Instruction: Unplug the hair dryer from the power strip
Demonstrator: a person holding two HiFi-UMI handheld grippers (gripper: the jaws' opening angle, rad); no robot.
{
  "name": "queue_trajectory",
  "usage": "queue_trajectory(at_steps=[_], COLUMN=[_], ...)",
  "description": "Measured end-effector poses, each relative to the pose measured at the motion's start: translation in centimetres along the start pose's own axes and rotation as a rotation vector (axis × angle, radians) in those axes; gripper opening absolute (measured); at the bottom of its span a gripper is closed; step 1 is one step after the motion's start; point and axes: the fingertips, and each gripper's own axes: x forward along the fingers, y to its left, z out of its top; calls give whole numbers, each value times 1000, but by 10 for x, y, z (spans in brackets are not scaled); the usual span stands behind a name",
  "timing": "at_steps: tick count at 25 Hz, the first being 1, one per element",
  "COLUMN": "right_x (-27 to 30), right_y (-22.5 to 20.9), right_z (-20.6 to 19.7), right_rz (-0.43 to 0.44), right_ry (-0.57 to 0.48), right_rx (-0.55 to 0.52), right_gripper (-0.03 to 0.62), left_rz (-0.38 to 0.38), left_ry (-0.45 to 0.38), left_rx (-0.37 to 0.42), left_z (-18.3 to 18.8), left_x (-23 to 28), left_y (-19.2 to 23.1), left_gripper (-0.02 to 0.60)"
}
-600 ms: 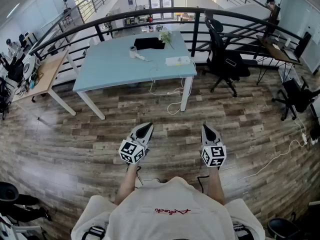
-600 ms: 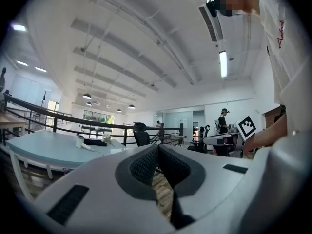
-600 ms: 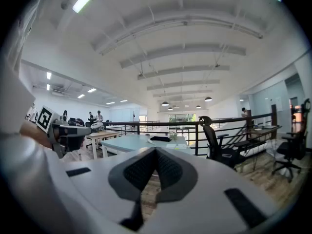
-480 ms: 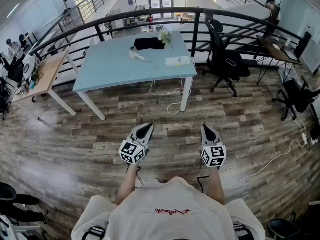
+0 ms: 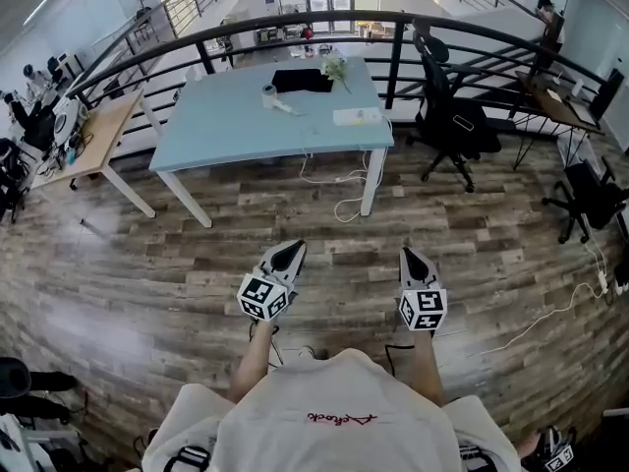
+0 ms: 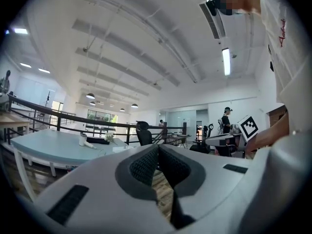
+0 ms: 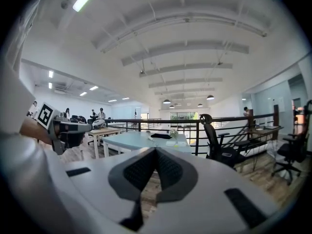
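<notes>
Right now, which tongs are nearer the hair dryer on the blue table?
Left. The left tongs are almost in line with the hair dryer; the right tongs are off to its right. Both are far from the table.

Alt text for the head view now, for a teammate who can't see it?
The left gripper and right gripper, both shut and empty, point over wood floor toward a light blue table ahead, where a white hair dryer and power strip lie.
</notes>
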Motion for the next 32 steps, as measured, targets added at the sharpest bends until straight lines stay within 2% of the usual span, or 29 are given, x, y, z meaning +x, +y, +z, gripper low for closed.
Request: queue_trajectory(at_steps=[12,19,26,32], right_x=[-8,-20,-14,23], right_y=[-30,-45,-44,-56], right_z=[-6,-15,-21,1], right_rz=[35,48,58,94], right_ry=[-22,-18,-19,-10], right_rx=[-18,11,-11,-5], right_gripper=[17,17,17,17], left_rz=[76,74,65,85], left_ry=[10,20,28,33], left_rx=[1,7,-4,-30], left_z=[-9,-8,-20,-6], left_x=[10,18,27,58], left_y=[-36,-55,-59,-33], left_gripper=[12,12,12,12])
